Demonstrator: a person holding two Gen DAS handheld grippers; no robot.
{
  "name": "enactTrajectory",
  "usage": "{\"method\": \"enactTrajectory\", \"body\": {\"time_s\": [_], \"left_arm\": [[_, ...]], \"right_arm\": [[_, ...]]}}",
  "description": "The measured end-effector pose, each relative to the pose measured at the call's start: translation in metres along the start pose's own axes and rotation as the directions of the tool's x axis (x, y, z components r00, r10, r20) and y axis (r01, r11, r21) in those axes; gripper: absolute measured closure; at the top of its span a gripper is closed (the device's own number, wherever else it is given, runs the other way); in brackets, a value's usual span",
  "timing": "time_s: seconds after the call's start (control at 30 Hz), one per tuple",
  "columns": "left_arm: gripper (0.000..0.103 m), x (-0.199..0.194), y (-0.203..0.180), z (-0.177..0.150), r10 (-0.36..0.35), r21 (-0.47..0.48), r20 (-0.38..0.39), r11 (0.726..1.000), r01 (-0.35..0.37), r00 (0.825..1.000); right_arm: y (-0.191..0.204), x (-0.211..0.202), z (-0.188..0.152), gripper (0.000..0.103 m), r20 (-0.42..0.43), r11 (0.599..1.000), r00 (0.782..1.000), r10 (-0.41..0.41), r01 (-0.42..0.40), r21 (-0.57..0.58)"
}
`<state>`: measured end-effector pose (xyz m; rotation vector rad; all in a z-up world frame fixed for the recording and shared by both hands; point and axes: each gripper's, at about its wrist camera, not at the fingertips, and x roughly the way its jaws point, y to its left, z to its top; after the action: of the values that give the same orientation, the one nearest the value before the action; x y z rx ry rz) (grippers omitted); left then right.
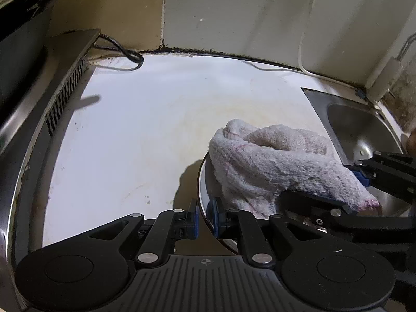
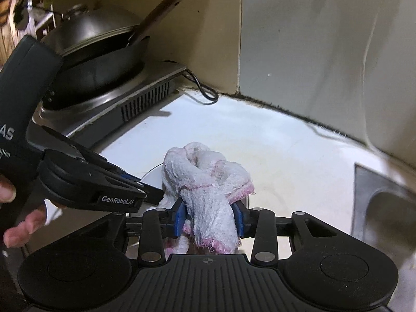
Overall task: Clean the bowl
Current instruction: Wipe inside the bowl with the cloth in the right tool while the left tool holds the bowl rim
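A: Where is the bowl (image 1: 208, 182)?

B: On the white counter (image 1: 145, 119), near its front edge. It is a steel bowl, and only its left rim and a bit of its shiny inside show; a cloth (image 1: 270, 166) lies over the rest.

A: What sort of cloth?

B: A white terry cloth with pink stitching along its hem, bunched and twisted (in the right wrist view it nearly covers the bowl (image 2: 153, 175)).

A: And the claws?

B: The left claw (image 1: 205, 217) is pinched on the bowl's rim, one blue pad outside the wall and one inside, the jaws narrow. The right claw (image 2: 210, 217) holds the cloth (image 2: 208, 182): a thick fold runs between its blue pads, which press it from both sides, and the frayed pink end hangs toward the camera.

A: Any hand in view?

B: Fingers (image 2: 23, 223) of the person's left hand show at the left edge of the right wrist view, around the left claw's handle.

A: What stands around?

B: A steel sink (image 1: 361, 127) is set into the counter to the right. To the left is a cooker (image 2: 135, 91) with a vent grille, and a lidded dark wok (image 2: 98, 44) on it with a wooden handle (image 2: 158, 13) sticking out. A black cable (image 2: 205, 91) loops by the wall.
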<state>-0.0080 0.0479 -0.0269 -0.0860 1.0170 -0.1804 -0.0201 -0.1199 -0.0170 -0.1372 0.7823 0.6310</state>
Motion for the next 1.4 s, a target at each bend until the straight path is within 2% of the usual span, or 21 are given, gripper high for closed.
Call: {"method": "enactTrajectory", "body": {"time_s": [0.13,0.2,0.33,0.57,0.67,0.7,0.73,0.77,0.83,0.87,0.97,1.07,1.13,1.27,1.33,1.4], "left_arm": [[0.090,0.000,-0.001,-0.001,0.004,0.017,0.005,1.000,-0.004,1.000],[0.090,0.000,-0.001,0.000,0.003,0.013,0.004,1.000,-0.003,1.000],[0.090,0.001,-0.001,0.000,0.006,0.008,-0.001,1.000,-0.006,1.000],[0.090,0.001,-0.001,0.000,0.005,0.017,0.002,1.000,-0.005,1.000],[0.090,0.001,-0.002,0.001,0.010,0.026,0.003,1.000,-0.010,1.000],[0.090,0.001,-0.002,0.001,0.012,0.027,0.002,1.000,-0.012,1.000],[0.090,0.001,-0.002,0.001,0.014,0.028,0.000,1.000,-0.014,1.000],[0.089,0.001,-0.002,0.002,0.015,0.029,-0.001,0.999,-0.015,1.000],[0.090,0.001,0.000,0.002,0.014,0.022,-0.002,1.000,-0.014,1.000],[0.090,0.001,0.003,0.003,0.015,0.016,-0.004,1.000,-0.015,1.000],[0.089,0.001,0.003,0.003,0.024,0.043,-0.012,0.999,-0.024,1.000],[0.089,0.001,0.002,0.002,0.026,0.059,-0.011,0.998,-0.025,1.000],[0.089,0.001,0.003,0.002,0.021,0.062,-0.011,0.998,-0.020,1.000],[0.088,0.002,0.003,0.002,0.010,0.112,-0.010,0.994,-0.009,1.000],[0.087,0.002,0.002,0.001,0.010,0.126,-0.008,0.992,-0.009,1.000],[0.087,0.002,0.001,0.001,0.011,0.137,-0.005,0.991,-0.010,1.000]], "right_arm": [[0.002,0.004,0.001,0.065,-0.029,0.999,0.999,0.021,-0.022,-0.042],[0.007,0.003,0.002,0.065,-0.025,0.998,1.000,-0.012,0.010,-0.062],[0.010,-0.004,0.004,0.064,-0.015,0.998,0.998,-0.053,0.052,-0.030],[0.007,-0.035,0.007,0.063,0.045,0.999,0.998,-0.048,0.048,0.003],[0.016,-0.044,0.019,0.061,0.098,0.996,0.995,-0.028,0.036,-0.079],[0.019,-0.047,0.023,0.058,0.116,0.993,0.993,-0.021,0.034,-0.110],[0.021,-0.048,0.024,0.039,0.120,0.991,0.993,-0.013,0.028,-0.130],[0.023,-0.044,0.026,0.027,0.109,0.987,0.994,0.002,0.015,-0.157],[0.022,-0.033,0.030,0.019,0.099,0.981,0.995,0.006,0.013,-0.195],[0.019,-0.028,0.032,0.018,0.088,0.981,0.996,0.023,-0.005,-0.196],[0.008,-0.015,0.038,0.018,0.003,0.980,0.997,0.082,-0.080,-0.182],[0.003,-0.007,0.039,0.019,-0.054,0.972,0.996,0.069,-0.079,-0.220],[0.003,-0.002,0.040,0.019,-0.086,0.966,0.992,0.090,-0.108,-0.235],[0.005,0.014,0.039,0.025,-0.150,0.953,0.982,0.111,-0.148,-0.265],[0.010,0.020,0.035,0.034,-0.177,0.941,0.979,0.105,-0.155,-0.300],[0.013,0.024,0.032,0.052,-0.183,0.934,0.979,0.093,-0.150,-0.323]]}}
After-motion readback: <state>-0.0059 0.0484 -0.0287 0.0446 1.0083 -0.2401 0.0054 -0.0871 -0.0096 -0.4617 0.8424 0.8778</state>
